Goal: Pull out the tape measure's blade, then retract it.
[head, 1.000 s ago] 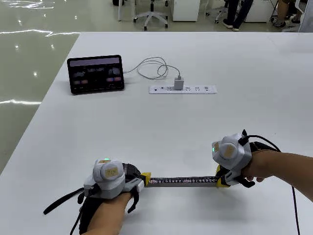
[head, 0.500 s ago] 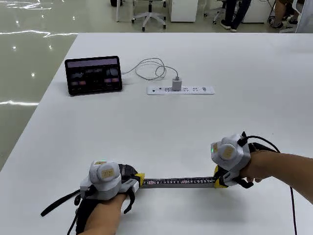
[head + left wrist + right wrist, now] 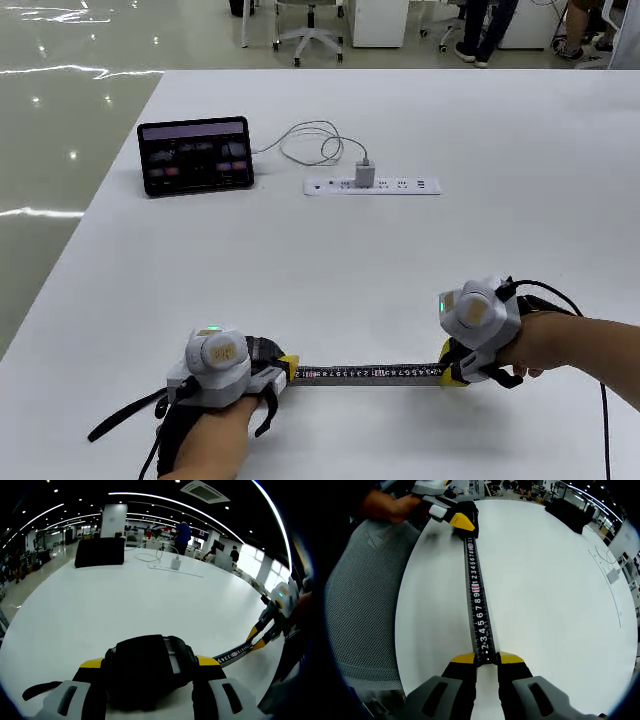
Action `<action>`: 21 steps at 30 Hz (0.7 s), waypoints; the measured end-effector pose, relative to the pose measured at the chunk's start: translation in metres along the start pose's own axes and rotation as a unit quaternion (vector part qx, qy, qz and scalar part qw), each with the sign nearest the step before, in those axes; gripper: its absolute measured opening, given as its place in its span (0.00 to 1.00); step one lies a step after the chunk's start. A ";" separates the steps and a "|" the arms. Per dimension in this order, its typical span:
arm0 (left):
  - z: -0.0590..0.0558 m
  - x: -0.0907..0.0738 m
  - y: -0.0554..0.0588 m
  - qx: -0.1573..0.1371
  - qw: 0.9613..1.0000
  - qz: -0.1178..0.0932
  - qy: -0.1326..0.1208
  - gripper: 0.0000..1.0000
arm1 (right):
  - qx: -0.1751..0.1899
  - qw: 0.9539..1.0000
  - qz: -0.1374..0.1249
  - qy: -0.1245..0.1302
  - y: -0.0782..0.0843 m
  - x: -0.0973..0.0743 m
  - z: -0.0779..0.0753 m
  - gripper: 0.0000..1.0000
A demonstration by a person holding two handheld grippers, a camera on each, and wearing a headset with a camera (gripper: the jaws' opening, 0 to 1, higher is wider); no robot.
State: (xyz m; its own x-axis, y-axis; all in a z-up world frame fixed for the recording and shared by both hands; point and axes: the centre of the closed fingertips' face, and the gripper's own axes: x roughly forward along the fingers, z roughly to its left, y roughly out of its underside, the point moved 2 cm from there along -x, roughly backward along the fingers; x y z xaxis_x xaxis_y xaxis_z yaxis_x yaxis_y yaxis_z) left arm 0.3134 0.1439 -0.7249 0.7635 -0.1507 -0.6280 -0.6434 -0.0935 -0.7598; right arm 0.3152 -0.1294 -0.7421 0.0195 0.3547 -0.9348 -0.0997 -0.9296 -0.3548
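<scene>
Blade [image 3: 476, 595]: black numbered strip, stretched out straight over white tabletop [image 3: 350, 260]
Left gripper [image 3: 150, 664]: clamped on chunky black tape measure case [image 3: 145, 677]
Right gripper [image 3: 483, 658]: pinching blade's tip

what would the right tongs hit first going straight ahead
The right tongs, shut on the blade, point along it at the tape measure case in the left tongs; likely that first.

Digits on the tape measure's blade [image 3: 479, 605], crisp in the right gripper view: 2, 3, 4, 5, 6, 7, 8, 9, then a 10 boxed in red, then 1, 2, 3 and on, blurring farther along. On the tablet [image 3: 195, 153] screen, the labels are too small to read.
</scene>
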 end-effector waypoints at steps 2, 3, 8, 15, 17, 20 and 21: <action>0.000 0.000 0.000 0.000 1.000 0.001 0.001 0.65 | -0.009 1.000 0.004 0.000 -0.001 0.001 0.000 0.11; 0.000 0.000 0.000 -0.001 1.000 0.001 0.001 0.65 | -0.007 1.000 0.005 0.000 0.000 0.001 0.000 0.11; 0.000 -0.001 0.001 -0.002 1.000 0.002 0.002 0.65 | -0.009 1.000 -0.004 -0.003 -0.004 0.002 0.001 0.11; 0.000 -0.001 0.001 -0.004 1.000 0.004 0.007 0.65 | -0.007 1.000 -0.007 -0.004 -0.008 0.003 0.001 0.11; 0.000 -0.001 0.001 -0.005 1.000 0.004 0.007 0.65 | -0.005 1.000 -0.007 -0.003 -0.009 0.004 0.001 0.11; 0.000 -0.001 0.001 -0.005 1.000 0.005 0.008 0.65 | -0.005 1.000 -0.008 -0.003 -0.010 0.004 0.002 0.11; 0.000 -0.001 0.001 -0.005 1.000 0.005 0.008 0.65 | -0.005 1.000 -0.008 -0.003 -0.011 0.004 0.002 0.11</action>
State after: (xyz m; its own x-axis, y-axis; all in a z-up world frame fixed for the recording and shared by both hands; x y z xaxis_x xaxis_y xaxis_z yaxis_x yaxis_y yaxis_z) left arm 0.3115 0.1441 -0.7251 0.7562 -0.1680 -0.6324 -0.6514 -0.1022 -0.7518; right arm 0.3146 -0.1174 -0.7422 0.0144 0.3704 -0.9288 -0.0899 -0.9246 -0.3701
